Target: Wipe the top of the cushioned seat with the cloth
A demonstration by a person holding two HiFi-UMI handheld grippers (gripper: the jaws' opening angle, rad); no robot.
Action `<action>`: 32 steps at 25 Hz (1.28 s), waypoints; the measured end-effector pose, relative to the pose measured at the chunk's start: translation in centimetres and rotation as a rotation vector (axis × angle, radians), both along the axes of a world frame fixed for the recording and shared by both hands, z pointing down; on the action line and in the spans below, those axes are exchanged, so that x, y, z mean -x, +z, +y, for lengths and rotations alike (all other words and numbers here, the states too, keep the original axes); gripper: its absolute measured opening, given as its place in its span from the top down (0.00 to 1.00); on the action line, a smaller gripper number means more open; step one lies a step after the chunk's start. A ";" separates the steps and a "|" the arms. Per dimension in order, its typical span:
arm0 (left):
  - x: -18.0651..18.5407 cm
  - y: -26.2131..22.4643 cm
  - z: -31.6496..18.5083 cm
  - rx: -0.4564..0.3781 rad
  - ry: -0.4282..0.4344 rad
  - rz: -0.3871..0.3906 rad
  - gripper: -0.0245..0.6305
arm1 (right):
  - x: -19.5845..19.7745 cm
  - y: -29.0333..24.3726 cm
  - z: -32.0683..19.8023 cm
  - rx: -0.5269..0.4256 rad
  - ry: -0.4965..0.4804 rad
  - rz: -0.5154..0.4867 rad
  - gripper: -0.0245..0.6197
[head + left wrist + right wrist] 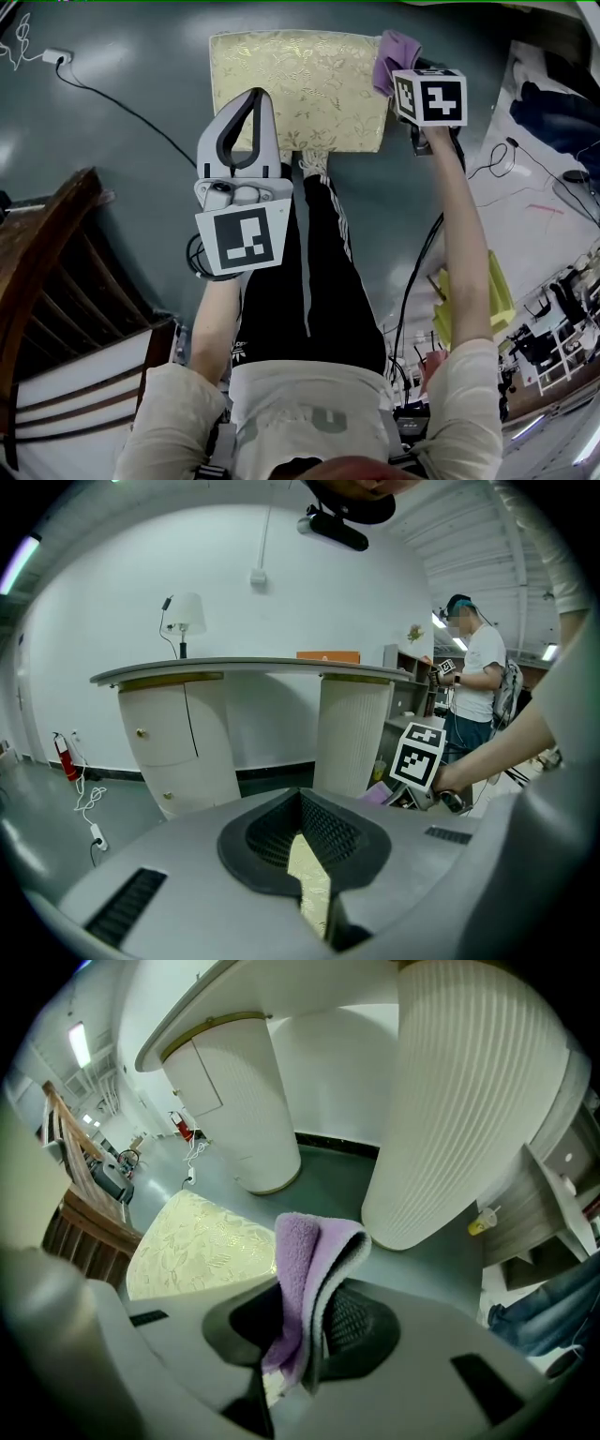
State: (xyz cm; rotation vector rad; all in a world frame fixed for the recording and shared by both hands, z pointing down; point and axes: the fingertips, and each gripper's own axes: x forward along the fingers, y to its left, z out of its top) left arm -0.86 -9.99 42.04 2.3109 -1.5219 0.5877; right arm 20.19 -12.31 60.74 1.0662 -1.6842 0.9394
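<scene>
The cushioned seat (300,89), gold with a leaf pattern, stands on the grey floor straight ahead of me. My right gripper (302,1340) is shut on a folded purple cloth (305,1260). It holds the cloth (394,54) at the seat's far right corner, just off the seat's right edge (202,1246). My left gripper (255,98) hovers over the seat's near left part, its jaws together with nothing in them. Through the narrow slit between those jaws a strip of the gold seat (309,883) shows.
A dark wooden chair frame (56,281) stands at the left. A white plug and cable (58,56) lie on the floor at the far left. White fluted counter pillars (469,1101) rise behind the seat. A yellow thing (502,300) and cables lie at the right. Another person (473,677) stands farther off.
</scene>
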 end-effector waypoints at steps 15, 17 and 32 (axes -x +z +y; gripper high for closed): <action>-1.2 1.3 0.1 0.012 0.022 -0.024 0.95 | -4.3 1.8 1.4 0.014 0.081 0.047 0.81; -1.2 1.2 0.2 0.011 0.018 -0.024 0.95 | -4.4 1.2 1.3 0.004 0.115 0.024 0.81; 4.1 -3.1 0.3 -0.056 -0.130 -0.032 0.95 | 7.7 -20.0 -2.6 -0.362 0.093 -0.290 0.81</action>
